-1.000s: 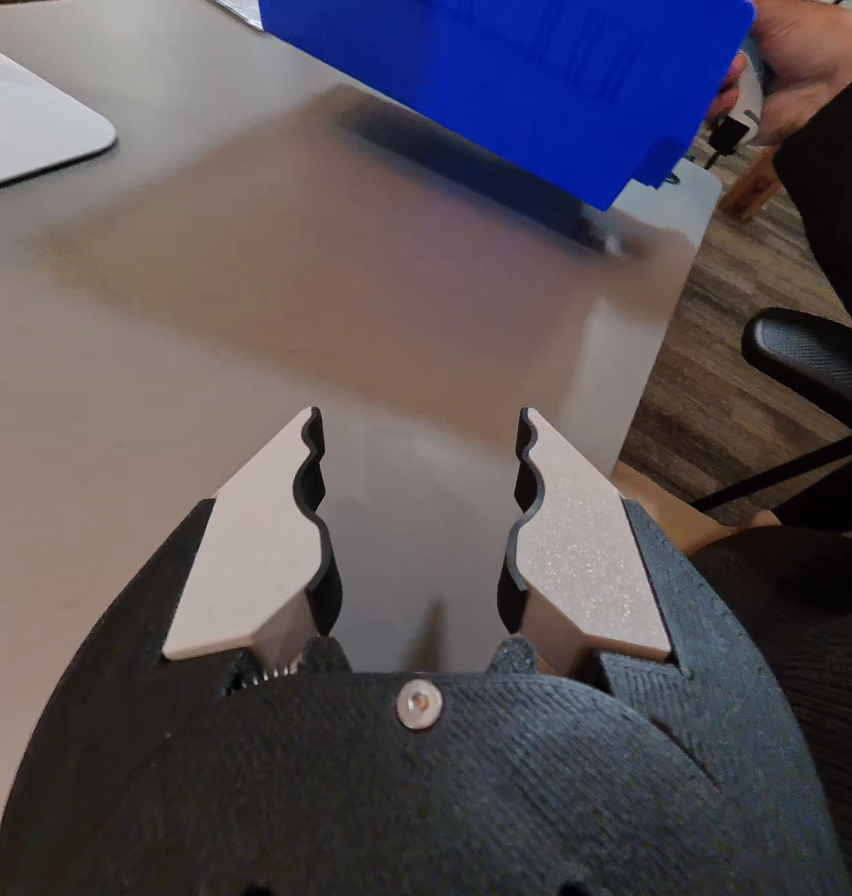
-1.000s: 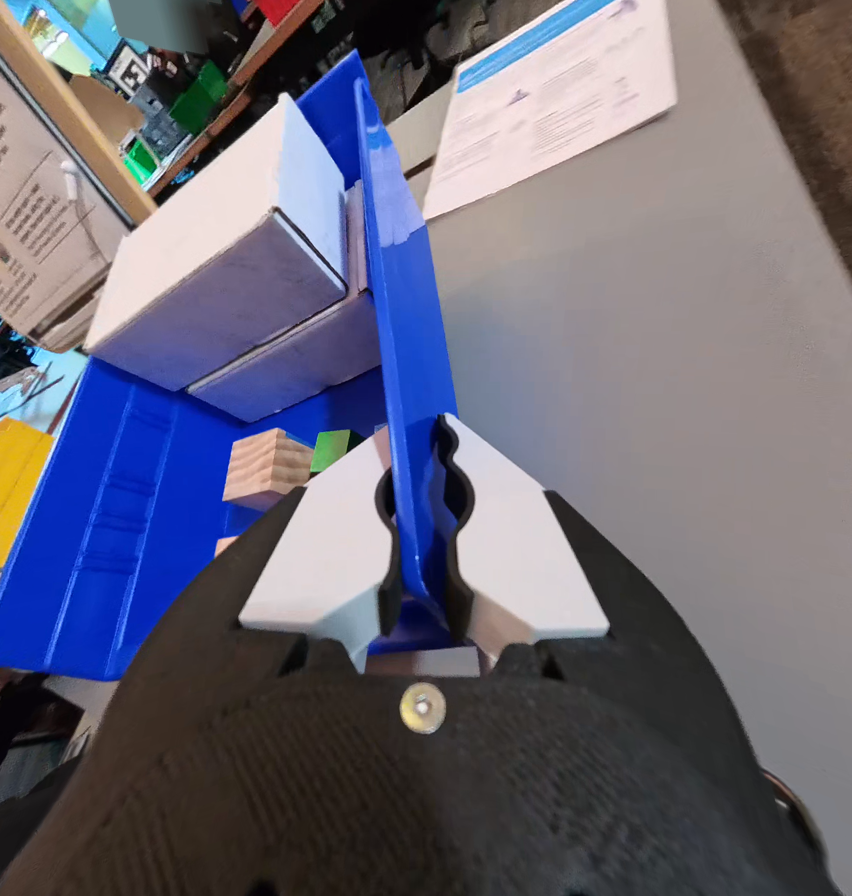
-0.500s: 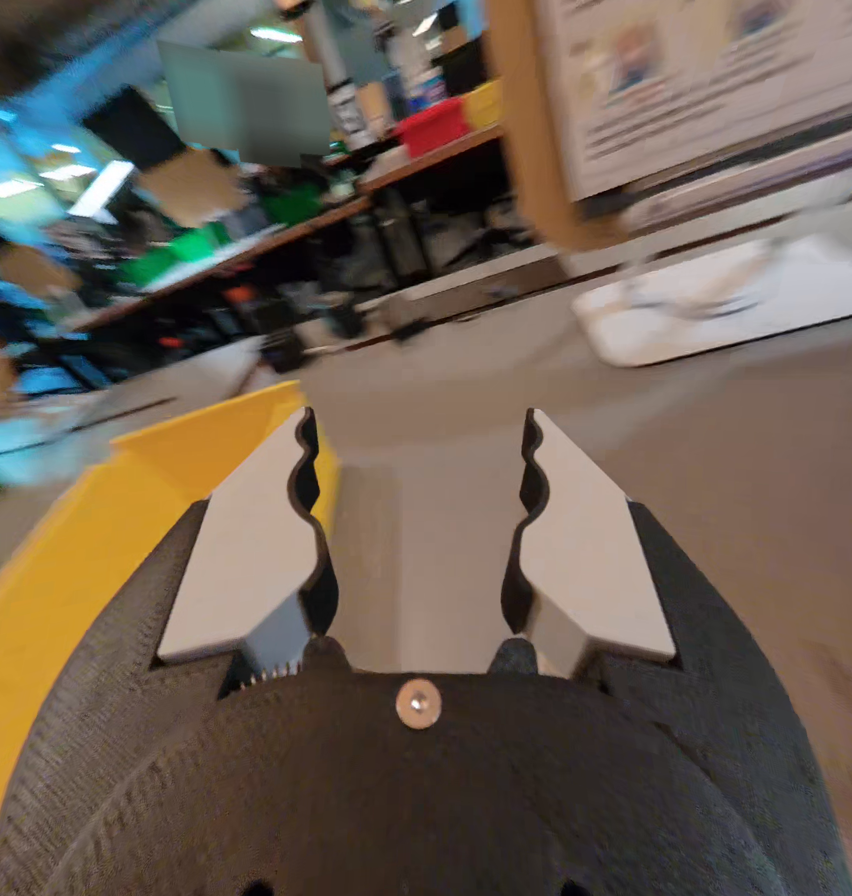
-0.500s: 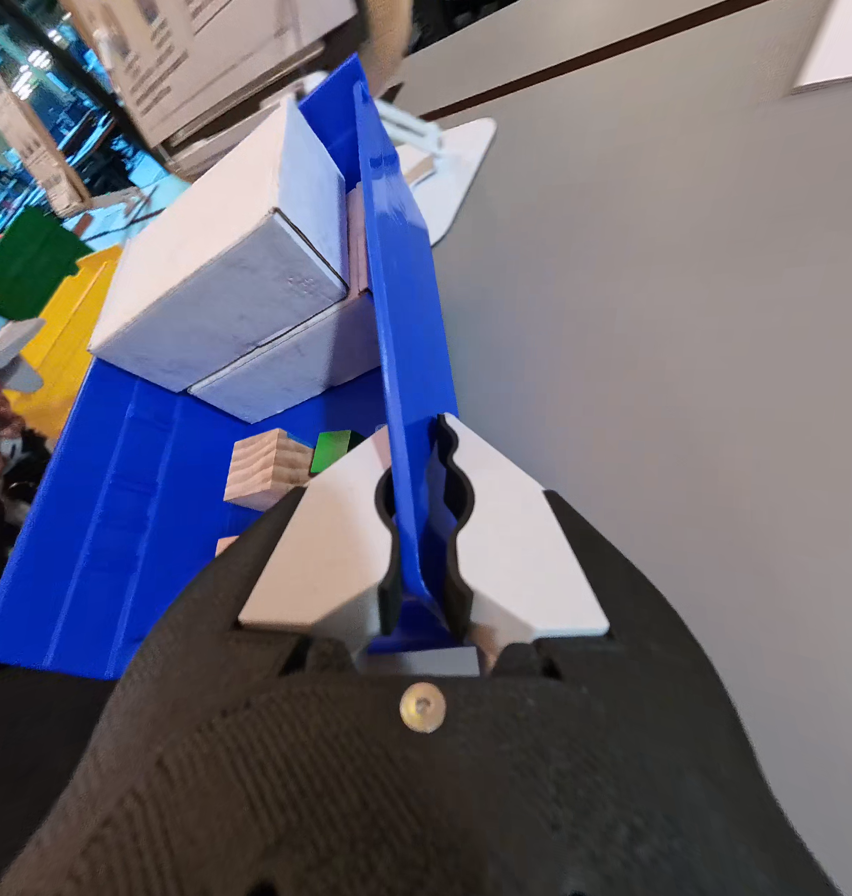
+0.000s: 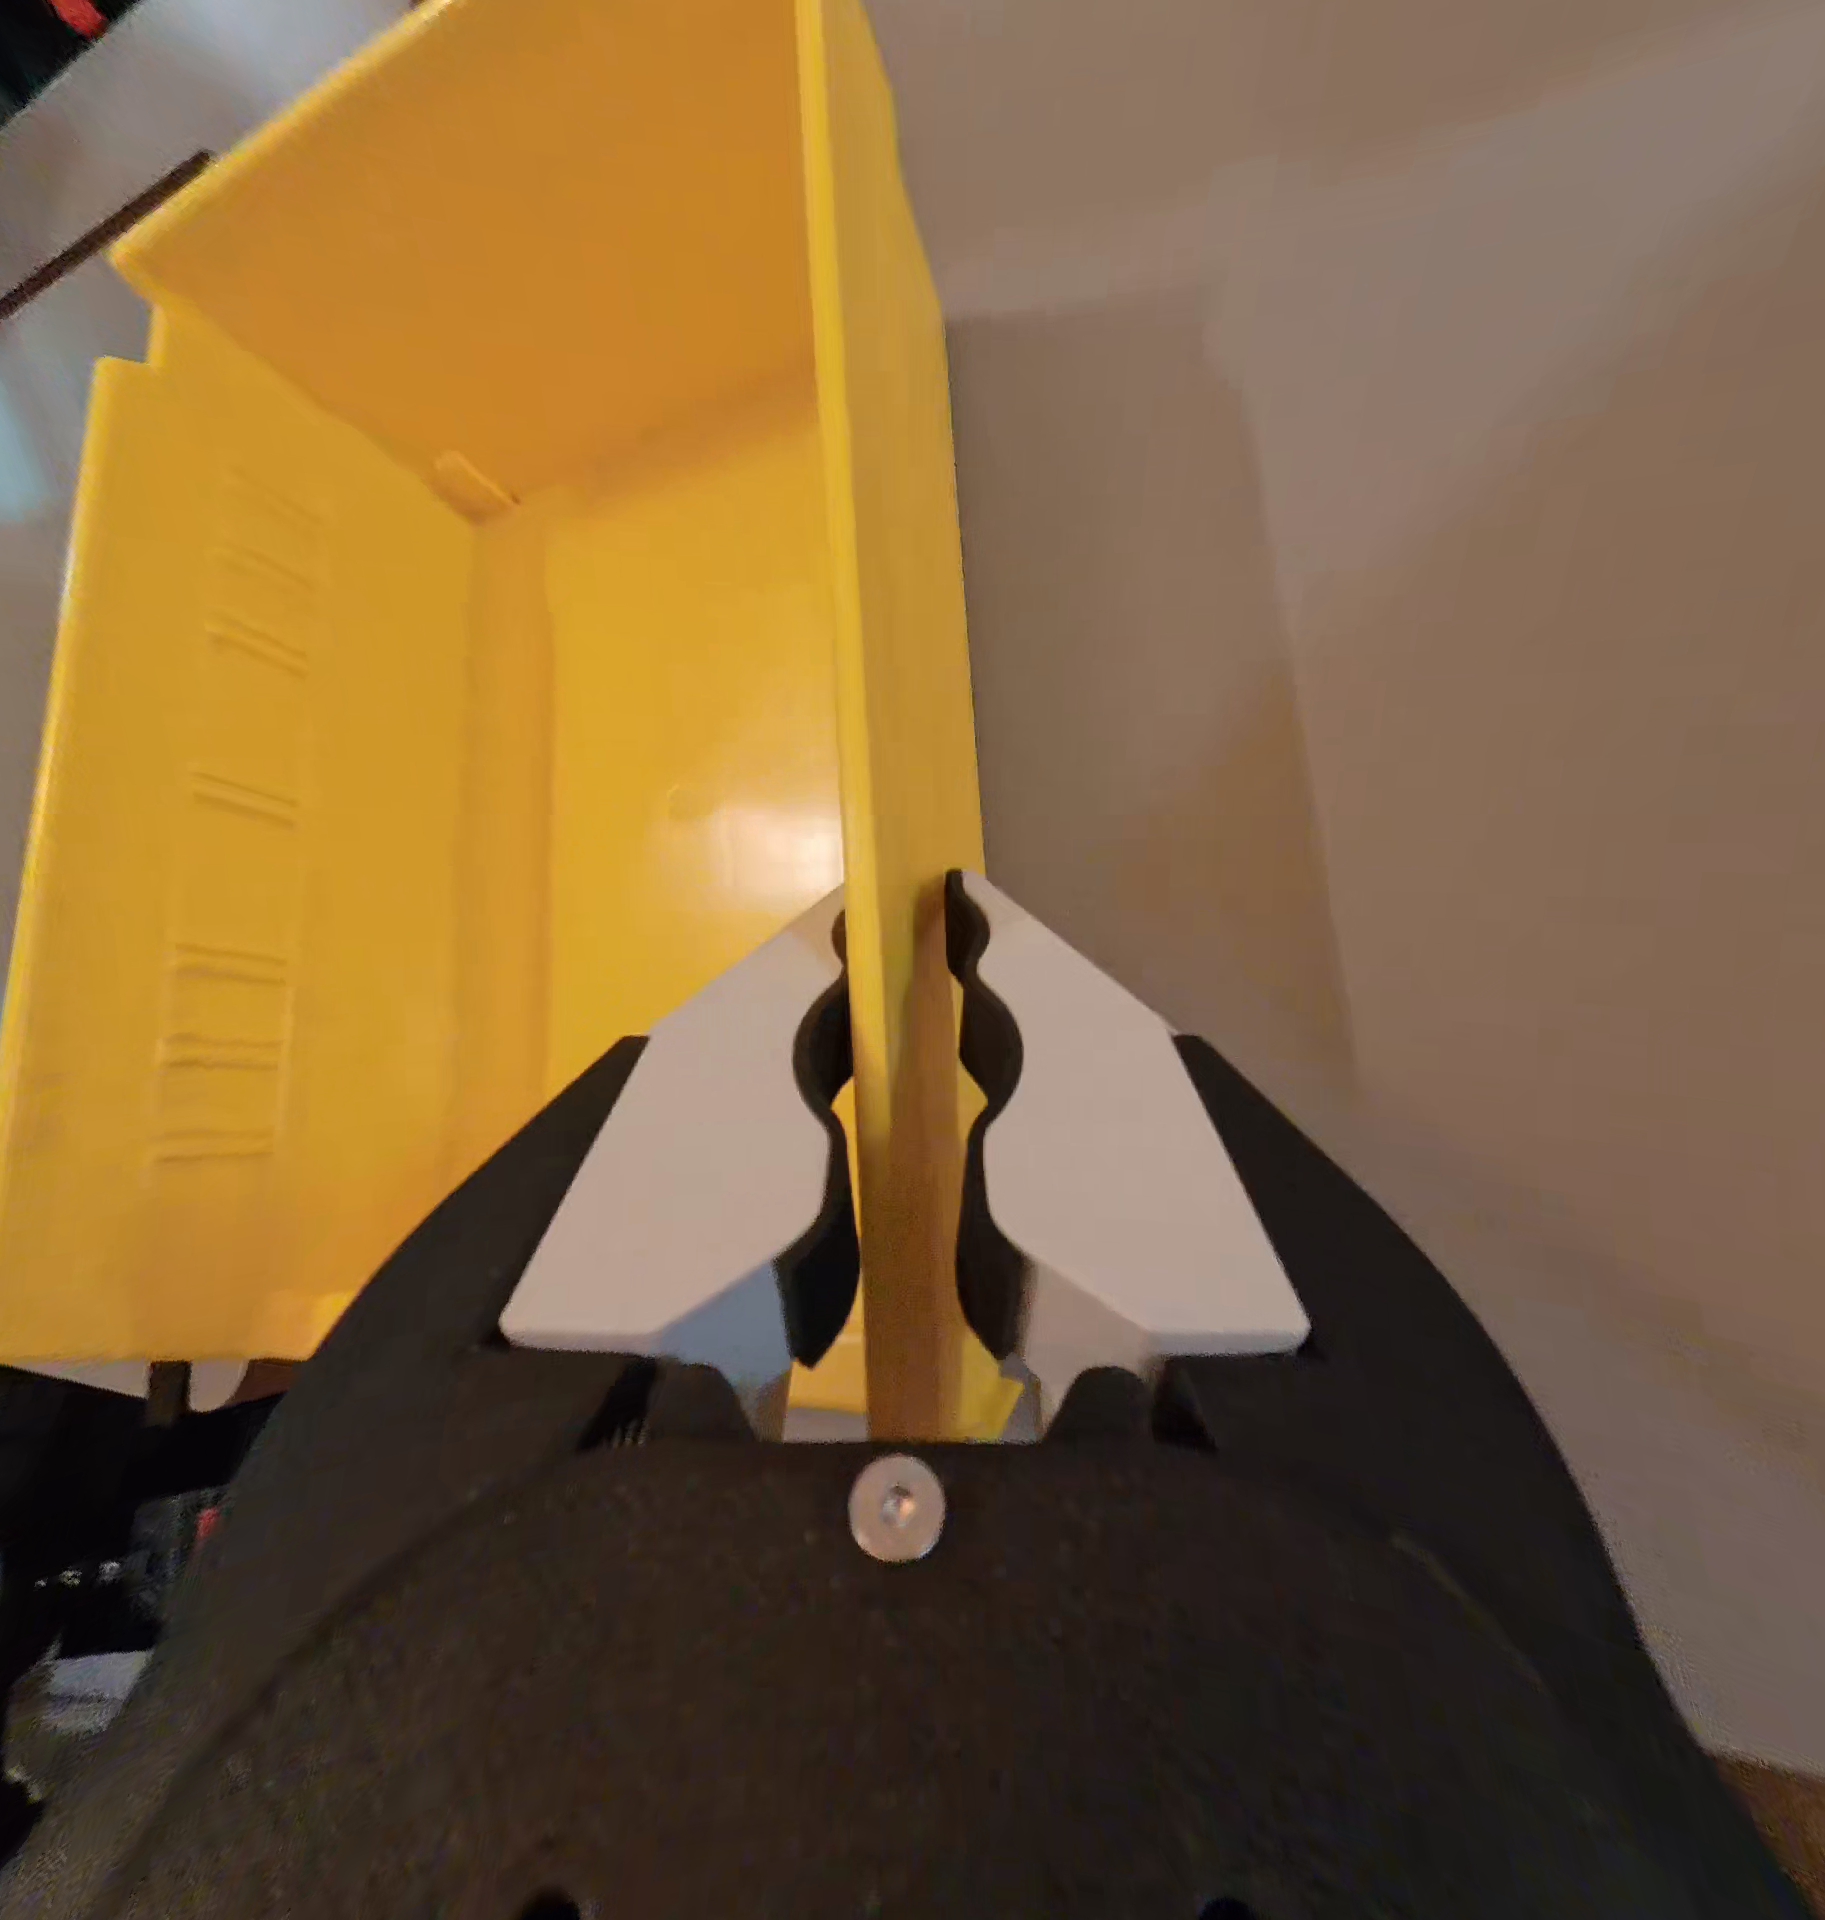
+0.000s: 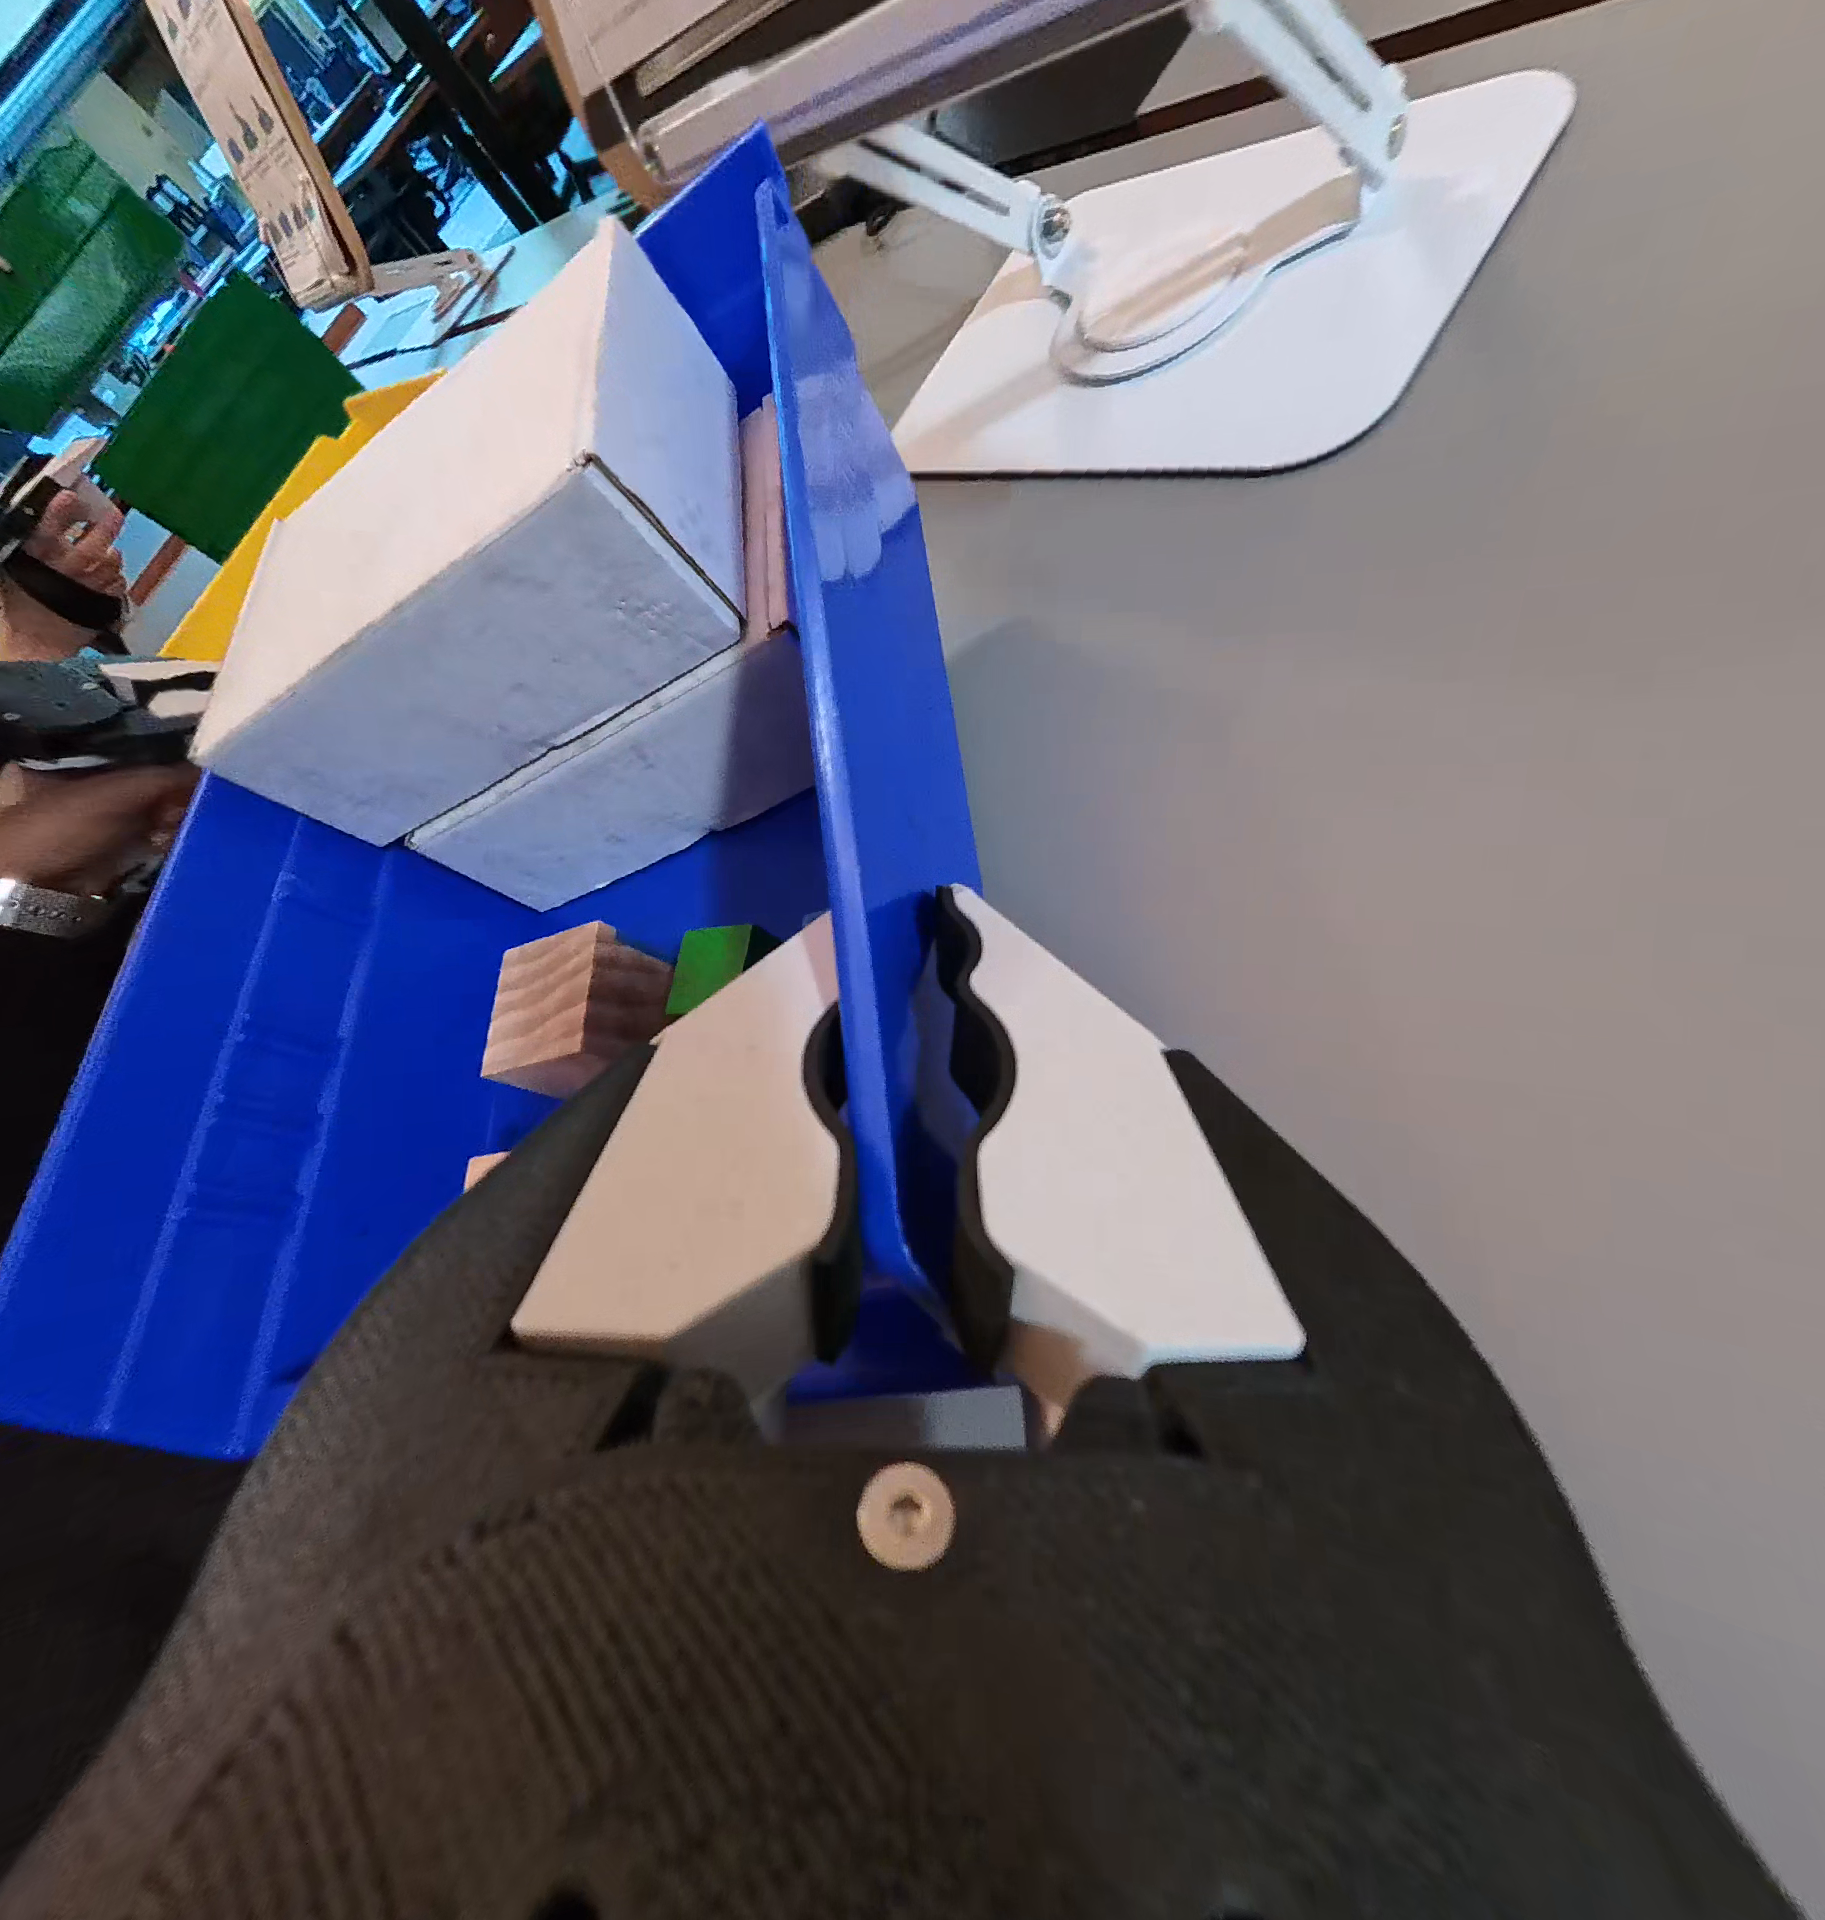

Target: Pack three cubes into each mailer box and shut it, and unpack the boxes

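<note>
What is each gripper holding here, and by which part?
The left gripper straddles the yellow bin at its side wall, fingers nearly shut. The right gripper clamps the blue bin by its side wall.

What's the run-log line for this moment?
left gripper: shut on yellow bin wall, bin empty | right gripper: shut on blue bin wall | blue bin: two white mailer boxes, wooden cube, green cube
</note>
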Available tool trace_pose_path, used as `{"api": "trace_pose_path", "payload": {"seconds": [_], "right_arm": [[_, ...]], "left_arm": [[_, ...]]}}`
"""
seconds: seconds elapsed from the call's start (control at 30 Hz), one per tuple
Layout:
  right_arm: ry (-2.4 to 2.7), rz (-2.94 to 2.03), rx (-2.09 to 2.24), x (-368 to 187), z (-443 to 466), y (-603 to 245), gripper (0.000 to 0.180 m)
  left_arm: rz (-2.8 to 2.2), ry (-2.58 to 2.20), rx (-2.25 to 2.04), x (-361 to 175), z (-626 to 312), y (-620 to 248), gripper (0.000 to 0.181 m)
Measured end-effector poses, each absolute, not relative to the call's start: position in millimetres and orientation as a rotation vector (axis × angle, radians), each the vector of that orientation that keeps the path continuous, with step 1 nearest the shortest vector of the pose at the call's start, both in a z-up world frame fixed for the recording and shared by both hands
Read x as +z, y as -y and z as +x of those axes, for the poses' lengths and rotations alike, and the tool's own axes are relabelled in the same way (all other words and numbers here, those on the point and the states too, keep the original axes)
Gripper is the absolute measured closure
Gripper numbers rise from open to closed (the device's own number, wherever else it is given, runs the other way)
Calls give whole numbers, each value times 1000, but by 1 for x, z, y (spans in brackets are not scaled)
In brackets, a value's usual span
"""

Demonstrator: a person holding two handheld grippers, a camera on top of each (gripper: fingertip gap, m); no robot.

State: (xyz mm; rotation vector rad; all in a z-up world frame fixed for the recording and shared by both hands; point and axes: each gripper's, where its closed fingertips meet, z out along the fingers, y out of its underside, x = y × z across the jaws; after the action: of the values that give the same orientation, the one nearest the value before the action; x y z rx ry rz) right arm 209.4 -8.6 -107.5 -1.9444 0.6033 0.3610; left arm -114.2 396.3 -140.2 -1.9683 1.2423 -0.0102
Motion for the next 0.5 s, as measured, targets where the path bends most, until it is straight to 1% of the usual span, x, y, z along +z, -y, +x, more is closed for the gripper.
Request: {"api": "trace_pose_path", "payload": {"seconds": [0.13,0.3,0.5], "right_arm": [[-586,-1935,381,-110,189,-18,172],[-534,-1926,379,-115,162,-75,172],[-476,-1966,312,-117,127,-176,173]], "left_arm": [[-1974,-1246,-146,-130,-110,-396,176],[-1869,-1149,-205,-83,-116,-405,175],[-1810,-1074,-205,-29,-142,-405,176]]}}
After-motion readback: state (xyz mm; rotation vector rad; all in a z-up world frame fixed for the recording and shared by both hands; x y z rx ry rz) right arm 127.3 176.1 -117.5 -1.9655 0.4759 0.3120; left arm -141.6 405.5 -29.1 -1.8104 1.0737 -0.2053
